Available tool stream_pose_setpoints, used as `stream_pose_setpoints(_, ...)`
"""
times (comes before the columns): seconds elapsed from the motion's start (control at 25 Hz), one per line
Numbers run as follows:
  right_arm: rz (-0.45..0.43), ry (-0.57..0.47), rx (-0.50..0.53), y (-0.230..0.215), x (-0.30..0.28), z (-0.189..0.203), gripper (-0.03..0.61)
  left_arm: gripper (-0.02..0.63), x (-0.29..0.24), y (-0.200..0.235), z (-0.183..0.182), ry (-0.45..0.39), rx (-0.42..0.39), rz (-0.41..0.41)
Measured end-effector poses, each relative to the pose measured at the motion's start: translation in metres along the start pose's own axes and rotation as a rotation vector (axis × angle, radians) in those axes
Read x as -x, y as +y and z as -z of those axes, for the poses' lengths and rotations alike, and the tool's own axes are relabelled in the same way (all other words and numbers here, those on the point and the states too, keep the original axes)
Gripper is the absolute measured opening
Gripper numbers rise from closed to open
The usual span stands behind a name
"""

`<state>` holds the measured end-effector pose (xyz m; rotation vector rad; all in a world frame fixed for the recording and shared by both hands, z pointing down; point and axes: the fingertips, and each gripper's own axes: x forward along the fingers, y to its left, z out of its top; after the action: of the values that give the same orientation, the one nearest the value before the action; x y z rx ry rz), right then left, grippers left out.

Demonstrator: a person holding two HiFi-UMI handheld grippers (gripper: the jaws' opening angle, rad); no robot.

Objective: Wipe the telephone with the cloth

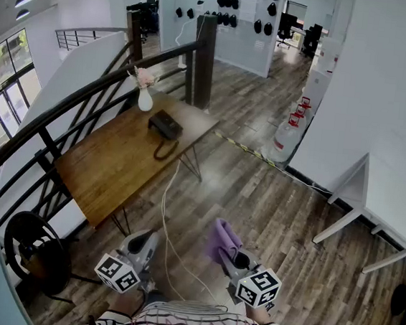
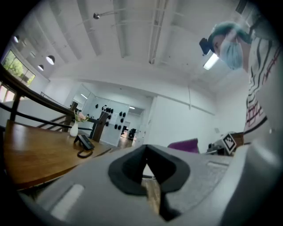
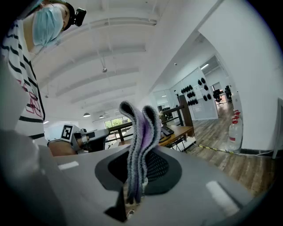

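Far to the left of the scene, a wooden bench (image 1: pixel 109 163) stands along a dark stair railing (image 1: pixel 64 111). The black telephone (image 1: pixel 165 124) sits near the bench's far right corner. Its coiled cord (image 1: pixel 165 149) loops on the wood just nearer than it. A white vase (image 1: pixel 145 100) with pale pink flowers stands close beyond the telephone, by the railing. A thin white cable (image 1: pixel 166 212) runs from the bench edge down across the plank floor (image 1: pixel 270 208) towards the person.

Both tools are at the near edge of the head view, well apart from the bench and the telephone. The left gripper (image 1: pixel 148 240) points towards the bench. Its fingers are closed tip to tip with nothing between them, and only a narrow sliver of floor shows behind them in the left gripper view. The right gripper (image 1: pixel 228 253) is near it on the right. Its fingers are clamped on the purple cloth (image 1: pixel 222 238), which is folded and stands up out of the grip in two grey-edged layers. The cloth touches nothing but the fingers.

Farther right, a white table (image 1: pixel 382 206) stands against the wall, and water bottles (image 1: pixel 286 139) stand on the floor beyond the bench's far right end.
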<state>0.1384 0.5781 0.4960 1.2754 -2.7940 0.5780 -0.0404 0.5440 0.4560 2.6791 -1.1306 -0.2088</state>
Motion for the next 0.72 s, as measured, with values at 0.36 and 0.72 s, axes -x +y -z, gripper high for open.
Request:
stream_pose_setpoints(0.36, -0.052, -0.006, 0.012, -0.005, -0.003, -0.010, 0.043, -0.002, -0.020, -0.011, 0.002, -0.010, 0.016, 0.029)
stream_pose_setpoints(0.72, -0.055, -0.036, -0.059, -0.033, -0.089, -0.044, 0.043, -0.002, -0.062, 0.079, -0.020, -0.033, 0.075, 0.053)
